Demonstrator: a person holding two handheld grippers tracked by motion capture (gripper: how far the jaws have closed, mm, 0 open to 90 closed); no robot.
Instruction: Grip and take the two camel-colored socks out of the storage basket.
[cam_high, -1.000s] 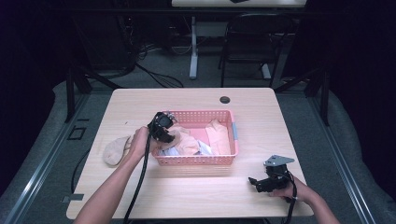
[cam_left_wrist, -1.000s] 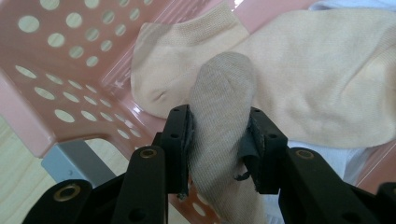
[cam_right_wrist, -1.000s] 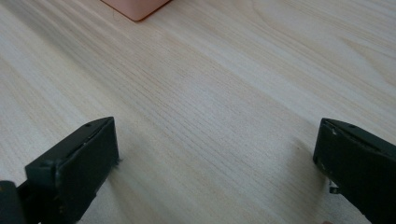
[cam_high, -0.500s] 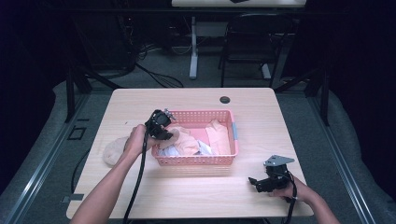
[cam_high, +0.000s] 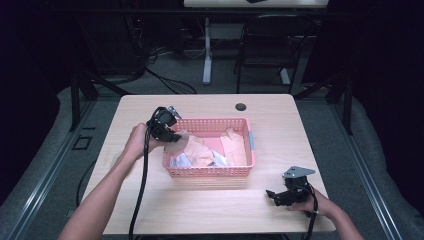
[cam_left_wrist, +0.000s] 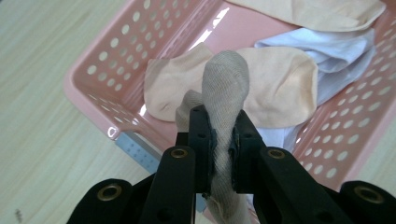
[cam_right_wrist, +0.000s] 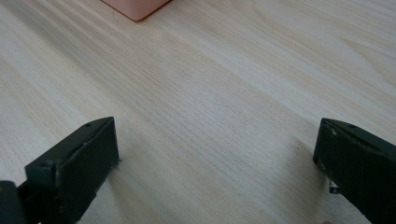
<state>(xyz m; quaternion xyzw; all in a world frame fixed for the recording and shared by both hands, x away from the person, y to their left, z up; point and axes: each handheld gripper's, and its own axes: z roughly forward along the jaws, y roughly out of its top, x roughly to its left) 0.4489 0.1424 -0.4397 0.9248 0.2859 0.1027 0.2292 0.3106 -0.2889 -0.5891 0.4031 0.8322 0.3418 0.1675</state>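
Left gripper (cam_left_wrist: 219, 140) clamped on beige sock (cam_left_wrist: 224, 93), basket (cam_left_wrist: 112, 70) just beneath; carry clear of rim, keep squeeze firm; right gripper (cam_right_wrist: 215, 172) wide open, holding nothing, on table (cam_right_wrist: 233, 93).

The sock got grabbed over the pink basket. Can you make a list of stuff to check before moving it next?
1. Left tool shut on the beige sock: ok, the fabric is pinched between both pads.
2. Only one sock pinched: ok, the peach sock and the white cloth lie loose in the pink basket.
3. Sock lifted free of the basket: cannot tell, its lower end hangs hidden behind the tool.
4. Right tool out of the way: ok, it is open and low over the bare table, apart from the basket.
5. Cable not snagging the basket: ok, it trails down along the left forearm.
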